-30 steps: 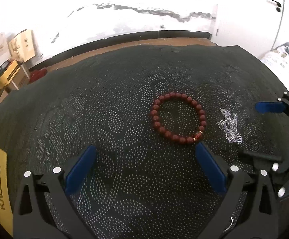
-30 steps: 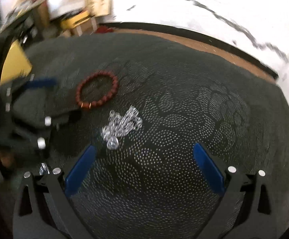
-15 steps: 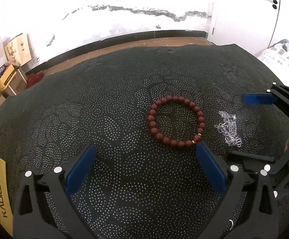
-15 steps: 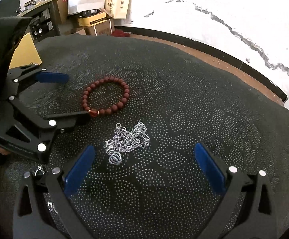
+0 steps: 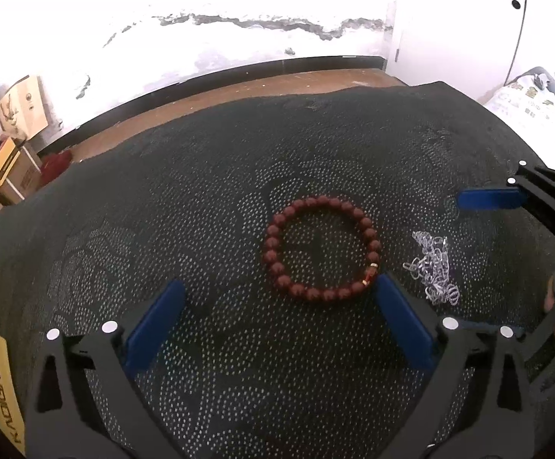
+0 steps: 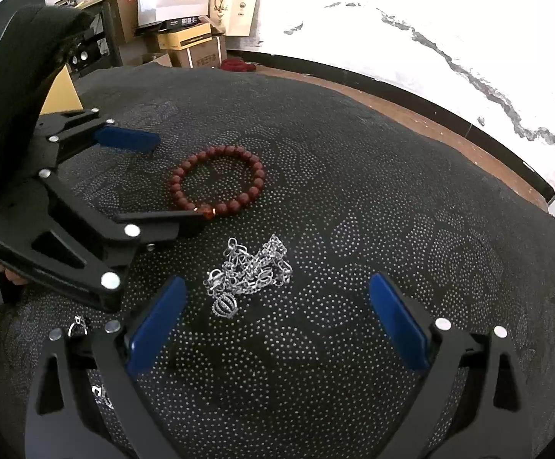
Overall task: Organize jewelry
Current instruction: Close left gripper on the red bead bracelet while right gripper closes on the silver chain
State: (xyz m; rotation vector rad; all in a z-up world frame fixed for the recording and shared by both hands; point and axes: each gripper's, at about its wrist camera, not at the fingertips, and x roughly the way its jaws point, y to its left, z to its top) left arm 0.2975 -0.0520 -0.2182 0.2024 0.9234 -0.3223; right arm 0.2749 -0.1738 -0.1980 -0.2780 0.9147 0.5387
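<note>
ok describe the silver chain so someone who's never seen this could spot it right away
On the black dotted cloth, between the two open grippers, lie two pieces of jewelry. The silver chain is the tangled heap of pale metal links beside the red bead bracelet, which forms a neat round ring.

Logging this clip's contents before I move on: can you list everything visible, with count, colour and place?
beaded bracelet: 1, dark red, flat on the cloth, centre
chain necklace: 1, silver, heaped beside the bracelet
small ring: 1, silver, on the cloth near the right gripper's base
dotted cloth: 1, black, covering the surface
cardboard boxes: several, brown and white, stacked by the wall
left gripper: 1, black with blue fingers, open before the bracelet
right gripper: 1, black with blue fingers, open at the necklace
</note>
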